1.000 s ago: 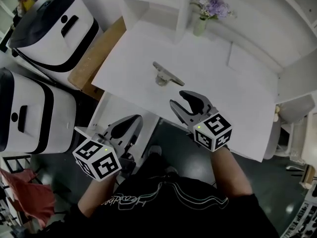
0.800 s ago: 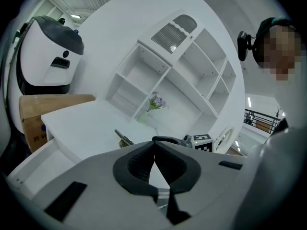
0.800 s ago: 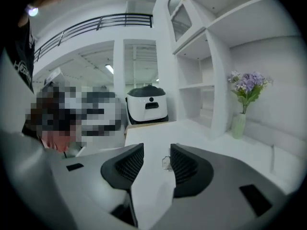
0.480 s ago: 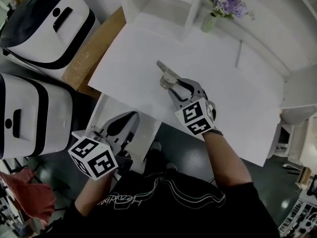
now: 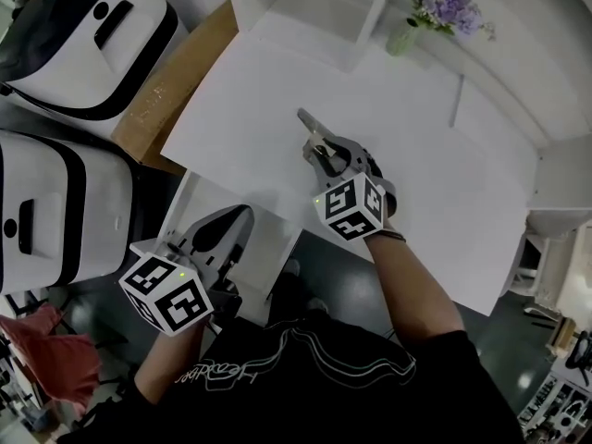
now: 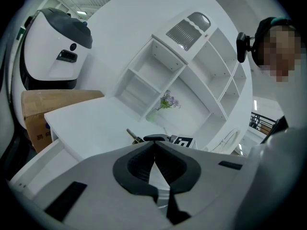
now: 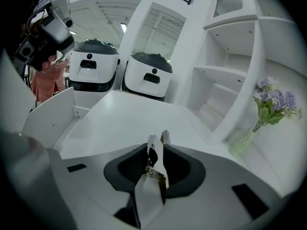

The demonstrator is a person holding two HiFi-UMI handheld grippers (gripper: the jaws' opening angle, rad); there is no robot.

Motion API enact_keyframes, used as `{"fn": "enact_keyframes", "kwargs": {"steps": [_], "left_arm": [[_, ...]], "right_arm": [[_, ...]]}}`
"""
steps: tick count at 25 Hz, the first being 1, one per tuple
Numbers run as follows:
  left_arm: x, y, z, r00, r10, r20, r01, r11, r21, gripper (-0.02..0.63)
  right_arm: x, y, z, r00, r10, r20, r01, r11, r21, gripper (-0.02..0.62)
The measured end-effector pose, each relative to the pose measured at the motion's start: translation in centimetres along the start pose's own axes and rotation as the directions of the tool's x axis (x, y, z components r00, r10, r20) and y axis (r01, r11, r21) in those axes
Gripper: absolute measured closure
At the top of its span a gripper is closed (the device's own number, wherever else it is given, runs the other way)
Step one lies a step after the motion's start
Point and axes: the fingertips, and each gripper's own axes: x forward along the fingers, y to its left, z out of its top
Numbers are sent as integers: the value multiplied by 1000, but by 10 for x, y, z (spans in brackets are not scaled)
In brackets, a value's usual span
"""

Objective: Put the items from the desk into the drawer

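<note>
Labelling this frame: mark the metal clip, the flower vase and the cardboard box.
metal clip [image 5: 309,126]: head view, its free end beyond the tongs.
flower vase [image 5: 403,39]: head view, vase body.
cardboard box [image 5: 171,86]: head view, top face.

One metal clip [image 5: 311,129], one flower vase [image 5: 405,36], one cardboard box [image 5: 171,86], two white machines [image 5: 92,26] [image 5: 55,211], two grippers [image 5: 239,216] [image 5: 321,153]

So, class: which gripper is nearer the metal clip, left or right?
Right. The right gripper grips the metal clip; the left gripper hangs off the desk edge, well short of it.
</note>
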Motion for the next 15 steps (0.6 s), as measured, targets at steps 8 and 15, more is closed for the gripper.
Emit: {"fn": "enact_keyframes", "kwargs": {"steps": [8,15], "left_arm": [[-5,3,-2,1000,18,9,-18,1000,-4,586],[-8,-6,-11,999,34,12,-34,999,-3,586]], "right_arm": [[-3,-6,3,999,-37,23,37,999,1,526],[-11,-18,3,997,-65,40,65,998,10,545]]}}
